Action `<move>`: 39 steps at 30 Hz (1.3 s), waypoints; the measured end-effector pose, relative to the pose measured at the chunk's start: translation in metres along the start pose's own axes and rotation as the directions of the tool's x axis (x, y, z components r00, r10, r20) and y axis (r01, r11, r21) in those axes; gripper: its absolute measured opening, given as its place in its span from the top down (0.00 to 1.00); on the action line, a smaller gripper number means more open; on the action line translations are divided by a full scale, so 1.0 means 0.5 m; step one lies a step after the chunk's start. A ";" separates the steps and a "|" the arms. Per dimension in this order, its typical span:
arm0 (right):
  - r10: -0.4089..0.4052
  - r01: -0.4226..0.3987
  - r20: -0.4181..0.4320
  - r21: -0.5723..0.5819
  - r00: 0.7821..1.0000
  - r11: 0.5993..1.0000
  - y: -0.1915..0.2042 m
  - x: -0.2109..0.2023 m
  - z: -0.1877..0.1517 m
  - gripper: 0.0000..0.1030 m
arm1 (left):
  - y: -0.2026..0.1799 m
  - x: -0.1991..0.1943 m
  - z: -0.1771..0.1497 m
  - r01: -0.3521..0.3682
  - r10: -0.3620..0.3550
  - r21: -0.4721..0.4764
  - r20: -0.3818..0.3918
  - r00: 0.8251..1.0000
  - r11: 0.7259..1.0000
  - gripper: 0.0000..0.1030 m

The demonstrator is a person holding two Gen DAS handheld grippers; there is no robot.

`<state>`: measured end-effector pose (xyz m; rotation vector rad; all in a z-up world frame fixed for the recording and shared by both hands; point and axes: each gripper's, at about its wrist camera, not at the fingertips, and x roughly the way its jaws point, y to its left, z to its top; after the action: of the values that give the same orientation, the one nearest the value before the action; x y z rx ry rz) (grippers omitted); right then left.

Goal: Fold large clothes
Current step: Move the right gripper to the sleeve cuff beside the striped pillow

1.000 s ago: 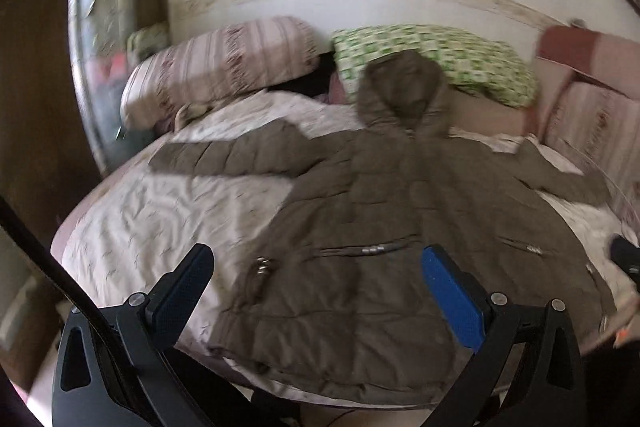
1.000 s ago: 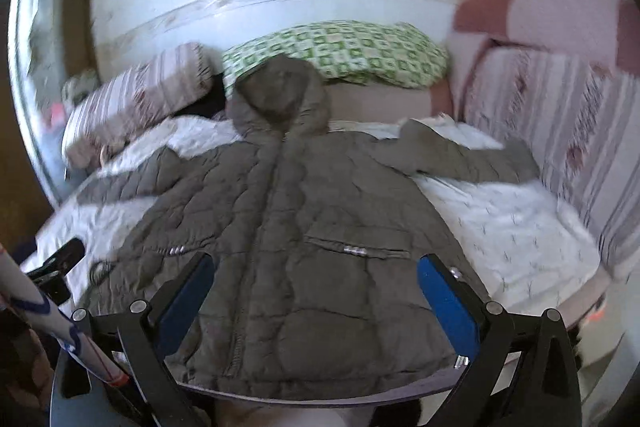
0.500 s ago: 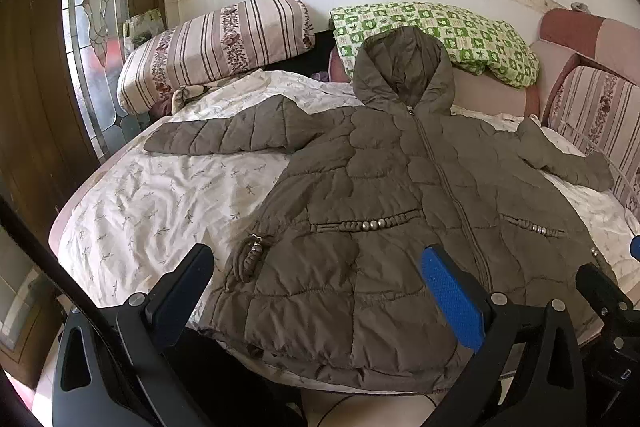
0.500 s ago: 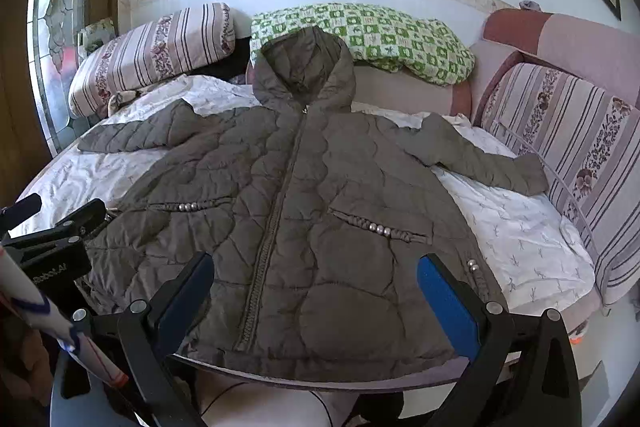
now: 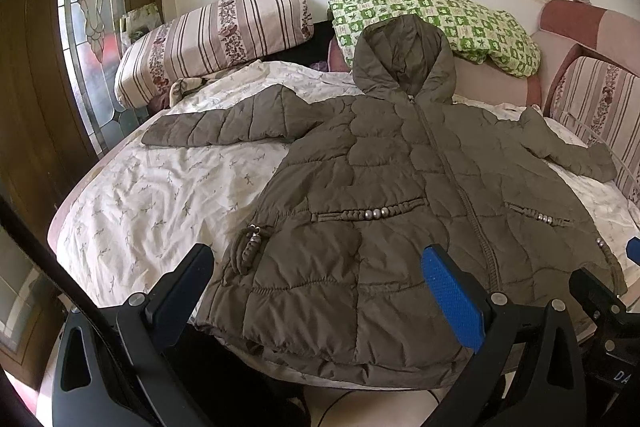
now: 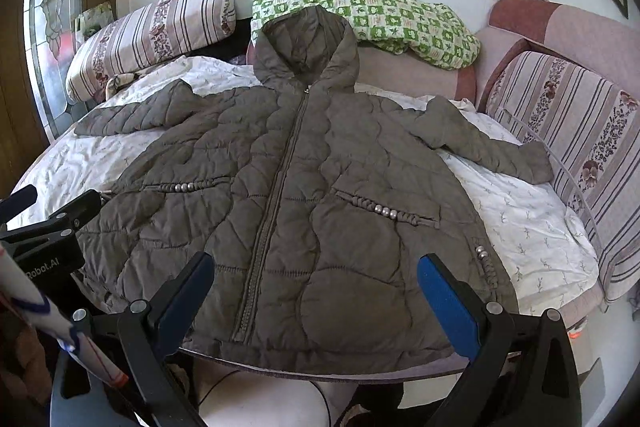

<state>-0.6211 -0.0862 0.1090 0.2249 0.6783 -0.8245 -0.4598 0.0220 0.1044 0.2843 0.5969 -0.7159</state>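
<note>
Evidently, the quilted jacket (image 6: 304, 195) had been laid face up and zipped across the middle of the frame on the bed sheet (image 6: 520, 211), both sleeves spread outward and the hood (image 6: 306, 43) propped toward the green checked pillow (image 6: 384, 15) at upper centre, presumably so that folding could be begun from a flat garment. Both the left gripper (image 5: 320, 291) and the right gripper (image 6: 316, 291) were held above the hem at lower frame, jaws spread wide and gripping nothing. No containers were seen.
</note>
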 end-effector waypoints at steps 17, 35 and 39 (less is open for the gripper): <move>-0.009 0.009 -0.045 0.000 0.999 1.000 -0.012 0.037 0.001 0.00 | -0.009 0.036 0.019 0.005 -0.004 0.006 -0.022 1.000 1.000 0.00; -0.086 0.116 -0.092 0.401 0.992 0.909 -0.376 0.104 0.129 0.00 | -0.161 0.344 0.267 0.021 -0.022 0.049 0.015 1.000 0.999 0.00; -0.069 0.113 -0.112 0.458 0.991 0.882 -0.456 0.121 0.142 0.00 | -0.141 0.442 0.265 0.066 -0.061 0.022 -0.184 0.981 0.998 0.00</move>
<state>-0.7269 -0.3063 0.1412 0.6736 0.5717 -1.0677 -0.3209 -0.2044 0.0742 0.3612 0.7745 -0.7652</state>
